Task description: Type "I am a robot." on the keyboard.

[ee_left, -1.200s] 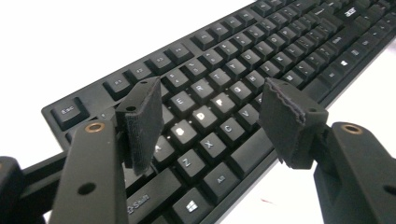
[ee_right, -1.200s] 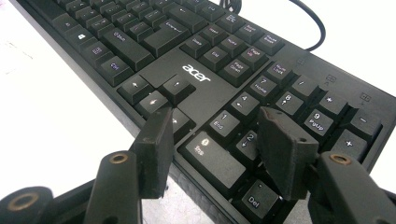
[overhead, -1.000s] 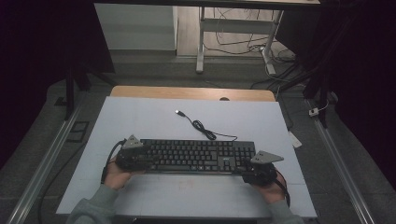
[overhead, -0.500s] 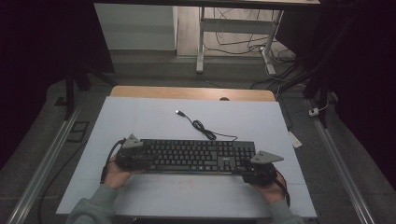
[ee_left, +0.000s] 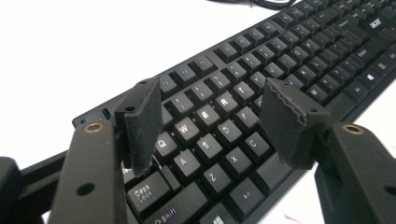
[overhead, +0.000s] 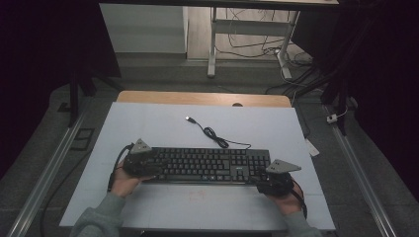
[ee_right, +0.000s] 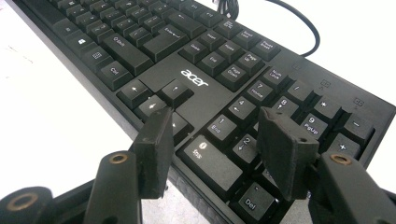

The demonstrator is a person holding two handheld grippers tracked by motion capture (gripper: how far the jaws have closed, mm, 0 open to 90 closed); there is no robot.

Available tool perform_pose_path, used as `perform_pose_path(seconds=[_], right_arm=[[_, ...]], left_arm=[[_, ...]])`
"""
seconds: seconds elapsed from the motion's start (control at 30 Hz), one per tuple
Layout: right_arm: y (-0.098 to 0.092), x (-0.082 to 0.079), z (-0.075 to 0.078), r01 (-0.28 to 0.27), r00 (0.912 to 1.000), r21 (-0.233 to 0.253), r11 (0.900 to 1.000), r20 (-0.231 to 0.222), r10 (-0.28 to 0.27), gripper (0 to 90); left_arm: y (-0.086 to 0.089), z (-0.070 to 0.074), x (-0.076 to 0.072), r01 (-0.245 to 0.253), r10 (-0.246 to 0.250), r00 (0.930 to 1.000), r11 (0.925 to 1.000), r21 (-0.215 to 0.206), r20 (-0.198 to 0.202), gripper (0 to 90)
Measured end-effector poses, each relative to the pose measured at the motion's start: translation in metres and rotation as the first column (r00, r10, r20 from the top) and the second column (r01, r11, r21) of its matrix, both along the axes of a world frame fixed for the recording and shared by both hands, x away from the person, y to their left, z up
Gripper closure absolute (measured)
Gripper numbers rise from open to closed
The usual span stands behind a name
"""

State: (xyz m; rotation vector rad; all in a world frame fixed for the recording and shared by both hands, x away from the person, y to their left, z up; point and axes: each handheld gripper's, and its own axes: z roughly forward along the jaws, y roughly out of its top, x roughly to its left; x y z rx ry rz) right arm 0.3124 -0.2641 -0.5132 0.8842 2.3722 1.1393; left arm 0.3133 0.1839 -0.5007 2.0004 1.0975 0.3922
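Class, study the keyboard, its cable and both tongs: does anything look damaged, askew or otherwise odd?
One thing: the keyboard lies straight on the table, but its cable trails loose, the USB plug connected to nothing. In the left gripper view, one pad of the left tongs looks ragged along its edge. The right tongs look sound.

Dim room (grey floor point(overhead: 44, 163), seemingly)

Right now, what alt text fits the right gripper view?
The right gripper, jaws open, hovers over the number pad end of a black keyboard on a white table. The keyboard's cable curls away behind it.
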Motion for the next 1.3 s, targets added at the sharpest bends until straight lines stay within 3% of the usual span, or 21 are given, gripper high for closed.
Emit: perform_pose_path(seconds=[0.27, 0.57, 1.0, 1.3], right_arm=[[0.000, -0.001, 0.001, -0.002, 1.0000, 0.008, 1.000, 0.004, 0.002, 46.3], [0.000, -0.001, 0.001, -0.004, 1.0000, 0.006, 1.000, 0.006, 0.004, 46.3], [0.001, 0.000, 0.001, 0.003, 1.0000, -0.002, 1.000, 0.007, -0.003, 46.4], [0.001, 0.000, 0.001, 0.004, 1.0000, -0.004, 1.000, 0.007, -0.004, 46.4]], left_arm=[[-0.005, -0.004, 0.010, -0.012, 0.012, 0.9999, 0.9995, 0.028, -0.003, 41.6], [-0.013, -0.009, 0.015, 0.014, -0.014, 0.9999, 0.9991, 0.040, -0.006, 55.1], [-0.023, -0.014, 0.023, 0.073, -0.072, 0.9972, 0.9961, 0.048, -0.018, 88.4], [-0.034, -0.018, 0.027, 0.110, -0.107, 0.9935, 0.9912, 0.073, -0.039, 89.0]])
